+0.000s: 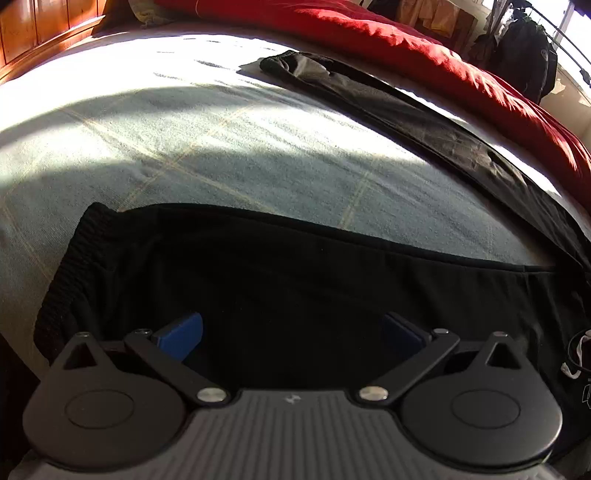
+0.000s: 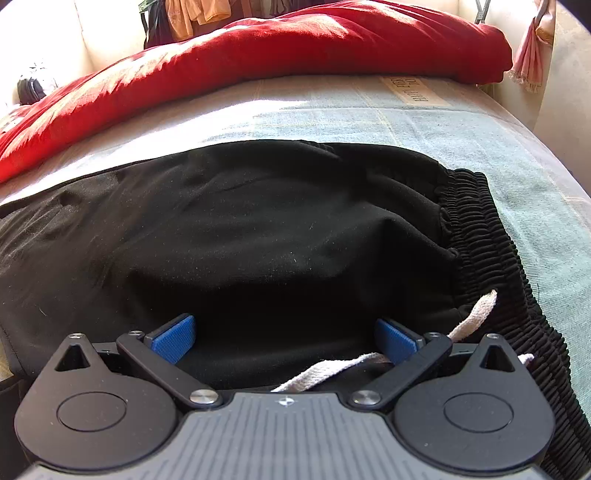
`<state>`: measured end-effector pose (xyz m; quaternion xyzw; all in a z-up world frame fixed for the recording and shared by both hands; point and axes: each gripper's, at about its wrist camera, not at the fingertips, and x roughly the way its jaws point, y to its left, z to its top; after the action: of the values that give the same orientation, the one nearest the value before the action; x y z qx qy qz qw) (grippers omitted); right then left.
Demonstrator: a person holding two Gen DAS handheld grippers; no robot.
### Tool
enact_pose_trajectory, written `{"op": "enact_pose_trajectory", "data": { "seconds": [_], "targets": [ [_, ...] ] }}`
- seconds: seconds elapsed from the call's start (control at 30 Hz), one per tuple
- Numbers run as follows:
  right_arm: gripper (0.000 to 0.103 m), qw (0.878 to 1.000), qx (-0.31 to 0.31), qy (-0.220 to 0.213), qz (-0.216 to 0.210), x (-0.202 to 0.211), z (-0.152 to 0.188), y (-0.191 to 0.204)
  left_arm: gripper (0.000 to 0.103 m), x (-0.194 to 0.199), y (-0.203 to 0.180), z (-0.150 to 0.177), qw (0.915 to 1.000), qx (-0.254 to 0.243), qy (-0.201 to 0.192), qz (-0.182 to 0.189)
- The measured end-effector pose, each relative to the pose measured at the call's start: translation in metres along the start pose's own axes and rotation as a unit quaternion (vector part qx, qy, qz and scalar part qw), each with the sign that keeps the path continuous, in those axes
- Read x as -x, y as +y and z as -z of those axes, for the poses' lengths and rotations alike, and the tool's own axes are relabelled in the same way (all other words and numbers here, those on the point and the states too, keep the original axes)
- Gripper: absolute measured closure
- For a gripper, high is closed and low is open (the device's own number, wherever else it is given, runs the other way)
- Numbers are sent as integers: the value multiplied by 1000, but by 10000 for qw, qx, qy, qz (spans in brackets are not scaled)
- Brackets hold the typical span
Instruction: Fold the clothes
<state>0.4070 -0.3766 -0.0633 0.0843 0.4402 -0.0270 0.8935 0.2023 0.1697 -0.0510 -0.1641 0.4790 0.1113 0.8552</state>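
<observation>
On a bed (image 1: 229,147) covered with a pale blue-green checked sheet, sunlit in patches, a pair of black trousers (image 1: 295,266) lies spread flat. Beyond the trousers a red blanket (image 2: 280,48) is heaped along the far side of the bed, with a wooden panel (image 1: 40,29) and hanging clothes (image 2: 195,14) behind it. The trousers run lengthwise across the bed: the ribbed waistband (image 2: 480,236) with its white drawstring (image 2: 476,314) ends at the right, and the two legs, spread apart, stretch away to the left. The left gripper (image 1: 291,332) hovers low over the near leg, jaws wide apart and empty. The right gripper (image 2: 286,334) sits over the seat just beside the waistband, equally wide open, gripping nothing, the drawstring trailing under it.
</observation>
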Motion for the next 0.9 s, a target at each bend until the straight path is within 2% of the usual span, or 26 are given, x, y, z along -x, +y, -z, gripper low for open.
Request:
{"op": "enact_pose_trajectory", "data": {
  "seconds": [0.07,0.2,0.27,0.4,0.47,0.5,0.53,0.6,0.7,0.83,0.9],
  "targets": [
    [0,10000,10,39,13,0,-2,1,1,-2,-3,8,9998,-38,-86,-185],
    [0,9996,52,244,93,16,-10,12,1,8,-15,0,9989,-228,-179,-363],
    [0,9995,188,20,-244,36,-10,26,1,14,-19,-4,9983,-268,-316,-411],
    [0,9865,623,-277,-1491,60,-2,68,1,15,-30,-6,9983,-324,-373,-323],
    [0,9767,901,-269,-1931,55,7,93,1,12,-36,-5,9983,-382,-331,-284],
    [0,9729,1046,-135,-2058,48,13,104,1,12,-38,-4,9983,-400,-311,-276],
    [0,9703,1159,25,-2121,40,20,115,1,11,-39,-4,9983,-411,-294,-272],
    [0,9695,1431,105,-1987,30,37,135,1,12,-40,-2,9985,-407,-275,-260],
    [0,9664,2016,-94,-1592,36,52,160,1,14,-41,-1,9986,-397,-253,-252],
    [0,9537,2261,-220,-1973,55,54,165,1,13,-49,-4,9982,-479,-282,-203],
    [0,9558,2117,-213,-2029,53,54,163,1,11,-53,-5,9981,-529,-290,-134]
  ]
}}
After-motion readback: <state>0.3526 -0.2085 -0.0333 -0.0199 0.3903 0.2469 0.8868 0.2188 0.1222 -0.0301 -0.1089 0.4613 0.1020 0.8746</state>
